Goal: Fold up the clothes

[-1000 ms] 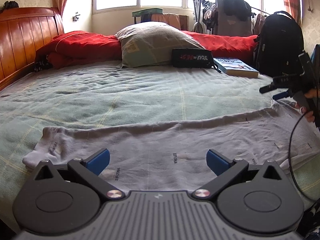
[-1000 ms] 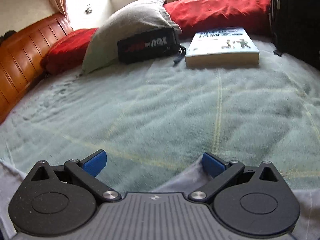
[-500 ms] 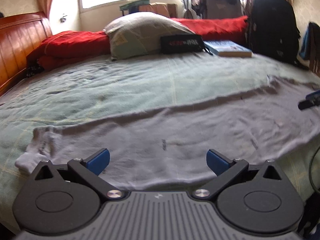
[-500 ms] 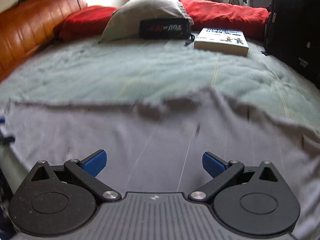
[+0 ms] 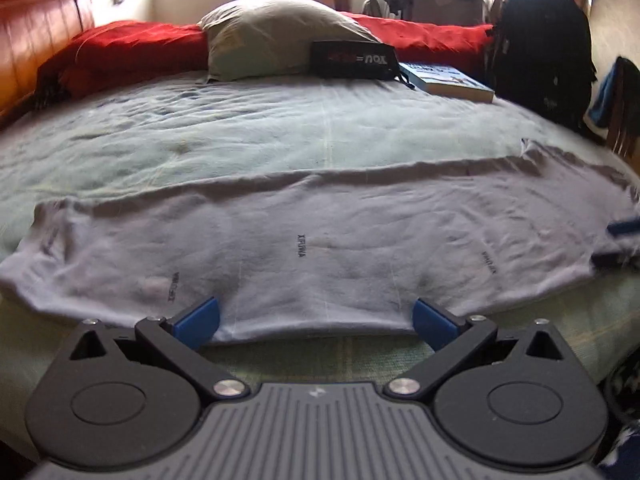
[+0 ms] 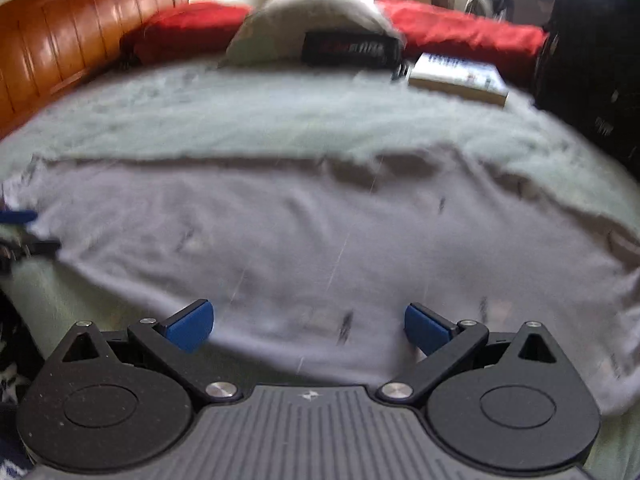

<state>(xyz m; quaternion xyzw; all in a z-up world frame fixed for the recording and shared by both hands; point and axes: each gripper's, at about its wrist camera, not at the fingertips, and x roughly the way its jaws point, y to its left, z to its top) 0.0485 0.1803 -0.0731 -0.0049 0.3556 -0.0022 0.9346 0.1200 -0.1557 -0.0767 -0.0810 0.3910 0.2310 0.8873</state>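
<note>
Both tongs (image 5: pixel 314 320) (image 6: pixel 308 322) agape over garment (image 5: pixel 320 240)

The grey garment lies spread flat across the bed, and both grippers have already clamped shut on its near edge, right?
Not quite. The grey garment does lie spread flat across the bed, but both grippers are open. The left wrist view shows the left gripper gaping at the near edge; the right wrist view shows the right gripper likewise.

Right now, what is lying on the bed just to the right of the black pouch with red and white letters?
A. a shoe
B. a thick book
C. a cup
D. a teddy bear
B: a thick book with a pale blue cover lies flat beside the black pouch near the grey pillow.
</note>
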